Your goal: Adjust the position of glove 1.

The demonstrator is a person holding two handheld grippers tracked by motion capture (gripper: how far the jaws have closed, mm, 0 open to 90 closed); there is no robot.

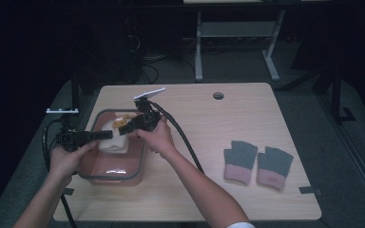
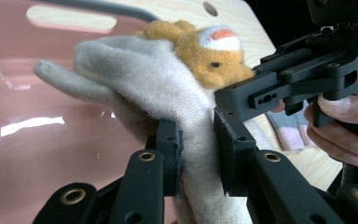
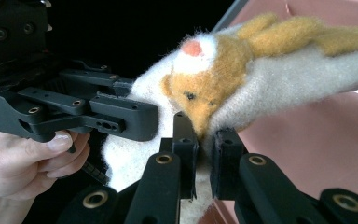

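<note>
Wooden table (image 1: 209, 142), light top, dark room around it. Pink bin (image 1: 119, 168) with a grey rim sits at its left side. Over the bin: a cream mitten (image 1: 113, 140) with an orange plush animal face (image 2: 214, 56) on it, held up between both grippers, not resting on the bin floor as far as I can tell. Pair of grey-and-pink fingerless gloves (image 1: 258, 163) lies flat at the table's right, well apart from the bin. Left gripper (image 2: 198, 154): jaws narrow, pinching a fold of the mitten's cream fabric. Right gripper (image 3: 204, 158): jaws narrow, clamped on the mitten's edge right under the plush face. The two grippers come in from opposite sides, tips close together.
</note>
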